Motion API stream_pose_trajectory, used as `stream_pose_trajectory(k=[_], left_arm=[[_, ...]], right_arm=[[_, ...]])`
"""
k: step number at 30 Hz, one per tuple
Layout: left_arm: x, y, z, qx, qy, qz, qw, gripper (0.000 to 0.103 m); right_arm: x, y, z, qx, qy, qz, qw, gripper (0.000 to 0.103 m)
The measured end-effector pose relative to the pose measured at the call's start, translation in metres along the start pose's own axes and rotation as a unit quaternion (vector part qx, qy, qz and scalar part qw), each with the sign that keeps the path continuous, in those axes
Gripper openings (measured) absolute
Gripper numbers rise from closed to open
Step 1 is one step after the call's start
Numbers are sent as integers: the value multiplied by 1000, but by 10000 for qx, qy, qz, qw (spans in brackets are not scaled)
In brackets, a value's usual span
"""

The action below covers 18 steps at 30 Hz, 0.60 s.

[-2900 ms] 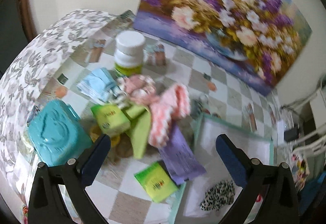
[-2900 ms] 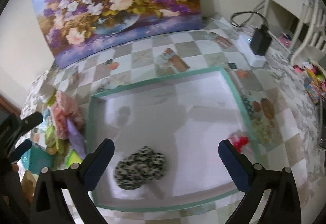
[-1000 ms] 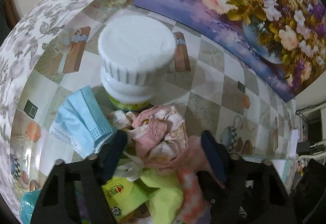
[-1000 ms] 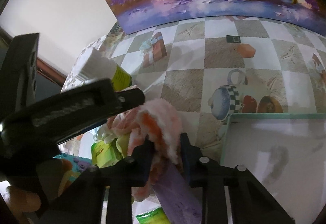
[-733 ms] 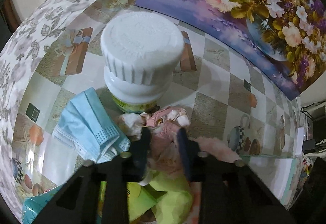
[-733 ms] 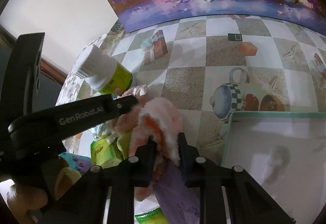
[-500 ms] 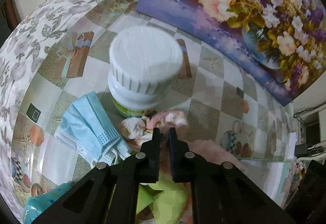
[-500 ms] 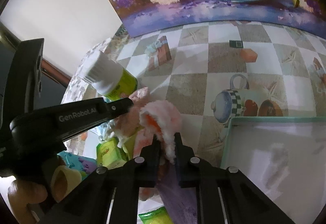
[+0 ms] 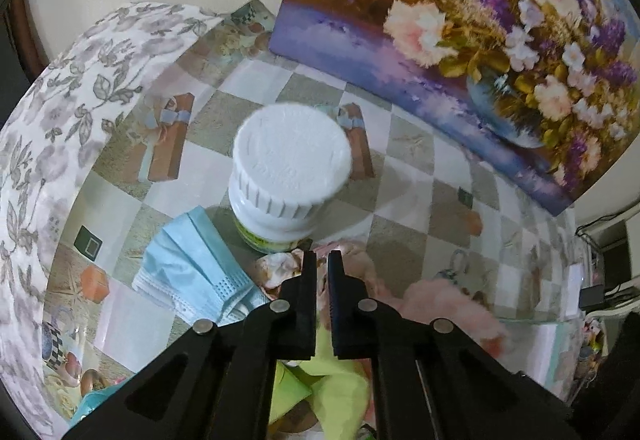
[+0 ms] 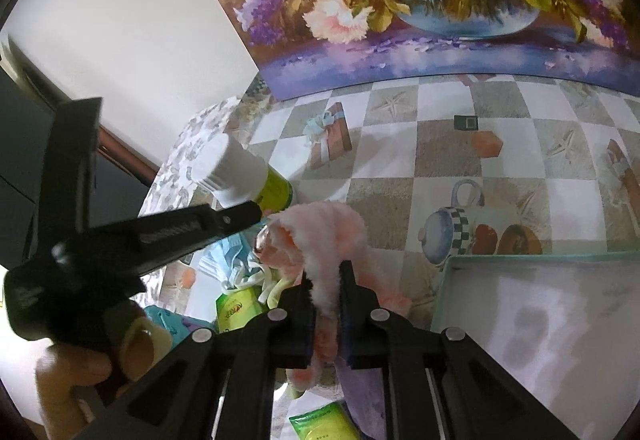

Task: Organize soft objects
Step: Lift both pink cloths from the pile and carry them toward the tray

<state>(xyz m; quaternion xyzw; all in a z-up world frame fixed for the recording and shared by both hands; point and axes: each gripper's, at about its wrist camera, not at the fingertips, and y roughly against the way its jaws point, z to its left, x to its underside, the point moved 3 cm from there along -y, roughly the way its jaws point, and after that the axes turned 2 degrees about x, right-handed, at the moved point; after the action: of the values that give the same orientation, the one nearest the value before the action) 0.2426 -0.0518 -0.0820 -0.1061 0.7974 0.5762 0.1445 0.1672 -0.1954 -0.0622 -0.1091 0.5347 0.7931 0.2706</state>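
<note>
Right gripper (image 10: 325,282) jaws clamped on fluffy pink cloth (image 10: 324,236), lifted above pile beside tray (image 10: 540,304). Left gripper (image 9: 318,268) jaws pinched on crumpled pink fabric (image 9: 280,268) by bottle (image 9: 290,176). Both light, limp, likely droop; grip mid-bunch.

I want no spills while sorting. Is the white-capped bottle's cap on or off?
On. The white ribbed cap sits over the neck of the upright bottle, covering it fully. How tightly it is screwed down cannot be told.
</note>
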Motion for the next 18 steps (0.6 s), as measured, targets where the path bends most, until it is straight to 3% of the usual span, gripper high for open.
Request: stream_pose_trajectory(k=[1, 3, 4, 5, 10, 12, 14, 18], left_arm=[[1, -3, -1, 27, 0, 58, 10000, 7], [4, -8, -2, 97, 36, 182, 9998, 21], [5, -11, -2, 92, 31, 216, 9997, 35], [7, -13, -3, 32, 1, 230, 9997, 41], [12, -23, -8, -15, -100, 354, 9993, 40], [14, -26, -9, -9, -123, 382, 9992, 31], [16, -30, -11, -44, -167, 440, 9989, 11], [15, -30, -8, 39, -18, 397, 9992, 7]], right_arm=[[0, 0, -1, 30, 3, 11, 10000, 10], [0, -3, -4, 81, -38, 50, 9999, 10], [1, -4, -6, 76, -73, 77, 9999, 10], [1, -6, -8, 78, -91, 95, 9999, 10], [1, -7, -9, 64, -102, 121, 9999, 11], [2, -8, -10, 61, -117, 145, 9998, 11], [3, -10, -12, 68, -159, 179, 9997, 11], [5, -11, -15, 36, -222, 222, 9995, 11]])
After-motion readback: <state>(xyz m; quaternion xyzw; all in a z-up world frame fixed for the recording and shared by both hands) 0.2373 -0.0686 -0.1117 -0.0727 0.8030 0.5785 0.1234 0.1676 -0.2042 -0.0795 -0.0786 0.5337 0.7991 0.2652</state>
